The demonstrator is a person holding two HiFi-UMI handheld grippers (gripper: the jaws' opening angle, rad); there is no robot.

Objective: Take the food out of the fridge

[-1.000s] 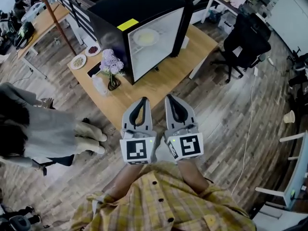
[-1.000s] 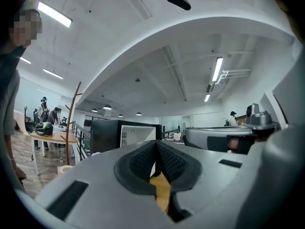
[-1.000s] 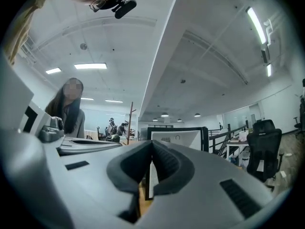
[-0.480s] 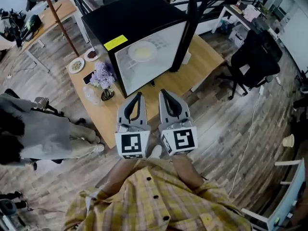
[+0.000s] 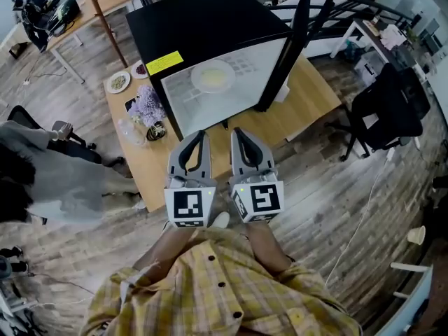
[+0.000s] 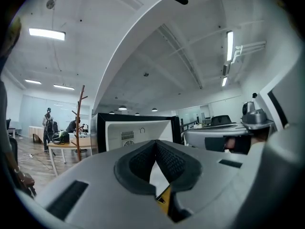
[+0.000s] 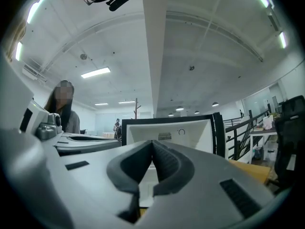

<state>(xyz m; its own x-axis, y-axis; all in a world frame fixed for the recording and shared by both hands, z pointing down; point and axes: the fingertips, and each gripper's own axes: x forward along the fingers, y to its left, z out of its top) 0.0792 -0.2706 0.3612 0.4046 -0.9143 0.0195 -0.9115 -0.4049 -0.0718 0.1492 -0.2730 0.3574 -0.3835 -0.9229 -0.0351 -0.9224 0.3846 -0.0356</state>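
Note:
A black mini fridge [image 5: 203, 19] stands on a wooden table [image 5: 308, 96] with its door [image 5: 297, 44] swung open to the right. Inside its white compartment lies a plate of pale food [image 5: 212, 76]. My left gripper [image 5: 197, 138] and right gripper [image 5: 241, 136] are held side by side, level, over the table's near edge and short of the fridge opening. Both are shut with nothing between the pads. The left gripper view shows the fridge [image 6: 138, 132] straight ahead past the closed left gripper [image 6: 156, 142]. In the right gripper view the fridge [image 7: 167, 130] sits beyond the closed right gripper [image 7: 152, 142].
On the table left of the fridge stand a vase of purple flowers [image 5: 147, 109], a clear bottle [image 5: 127, 129] and two small plates [image 5: 117, 81]. A person in grey [image 5: 49, 180] sits at the left. A black office chair [image 5: 388, 103] is at the right, with a railing behind the fridge.
Both grippers have moved forward together toward the table and the fridge, which now fills more of the head view. Their jaws stayed shut.

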